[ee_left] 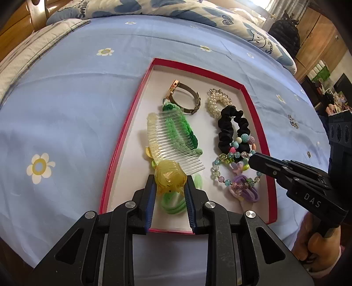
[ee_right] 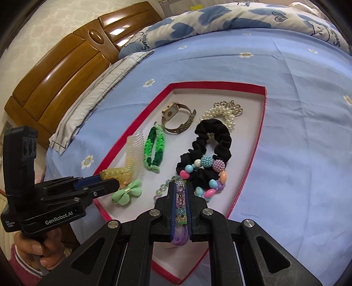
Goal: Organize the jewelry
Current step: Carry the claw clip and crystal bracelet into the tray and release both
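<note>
A red-rimmed white tray [ee_left: 129, 123] [ee_right: 255, 154] lies on the blue bed sheet. My left gripper [ee_left: 169, 182] [ee_right: 110, 179] is shut on the yellow end of a clear hair comb [ee_left: 169, 143] [ee_right: 134, 154], held over the tray's left side above a green bow hair tie [ee_left: 173, 202] [ee_right: 126, 192]. My right gripper [ee_right: 180, 187] [ee_left: 253, 159] is shut on a pastel crystal bead bracelet [ee_right: 181, 198] [ee_left: 220, 173] at the tray's near right. In the tray lie a watch [ee_left: 184, 96] [ee_right: 176, 118], a green braided bracelet [ee_right: 154, 149], a pearl scrunchie [ee_left: 217, 101] [ee_right: 224, 114], a black scrunchie [ee_left: 228, 129] [ee_right: 211, 140], a chunky colourful bead bracelet [ee_right: 211, 173] and a purple hair tie [ee_left: 246, 191].
The bed has a blue flowered sheet [ee_left: 66, 110] [ee_right: 297, 154], a rumpled quilt [ee_left: 176, 8] at the far side and a pillow [ee_right: 99, 88] by the wooden headboard [ee_right: 55, 72]. Furniture stands beyond the bed's right edge [ee_left: 319, 55].
</note>
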Motion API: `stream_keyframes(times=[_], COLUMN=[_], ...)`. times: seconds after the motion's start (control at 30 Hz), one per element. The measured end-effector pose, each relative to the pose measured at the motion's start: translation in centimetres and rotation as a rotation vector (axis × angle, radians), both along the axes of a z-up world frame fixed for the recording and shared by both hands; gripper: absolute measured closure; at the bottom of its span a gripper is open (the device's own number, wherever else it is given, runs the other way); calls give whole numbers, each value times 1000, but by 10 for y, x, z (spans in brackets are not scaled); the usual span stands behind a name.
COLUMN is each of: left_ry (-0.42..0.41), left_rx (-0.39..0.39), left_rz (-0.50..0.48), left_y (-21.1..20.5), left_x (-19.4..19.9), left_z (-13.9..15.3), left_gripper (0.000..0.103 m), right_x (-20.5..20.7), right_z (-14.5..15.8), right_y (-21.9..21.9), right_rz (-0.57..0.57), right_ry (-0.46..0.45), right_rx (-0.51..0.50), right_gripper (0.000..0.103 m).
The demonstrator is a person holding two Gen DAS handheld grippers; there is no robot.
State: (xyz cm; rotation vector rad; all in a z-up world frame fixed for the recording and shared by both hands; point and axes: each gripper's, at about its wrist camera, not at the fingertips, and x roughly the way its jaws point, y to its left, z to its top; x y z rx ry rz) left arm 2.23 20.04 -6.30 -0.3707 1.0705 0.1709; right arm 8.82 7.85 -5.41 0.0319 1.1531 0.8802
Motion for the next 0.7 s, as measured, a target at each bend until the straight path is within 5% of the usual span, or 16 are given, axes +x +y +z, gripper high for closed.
stream_keyframes(times=[0.47,0.7], left_ry=[23,22], left_rx=[-9,-11], left_rz=[6,6], left_y=[2,2], left_x=[-2,-3], left_z=[-6,-6], left_gripper=[80,69], right_x=[3,4], right_z=[-5,-6], right_y=[2,-1], right_rz=[1,-12], right_ry=[12,20], right_rx=[-11,-9], right_gripper=[91,89])
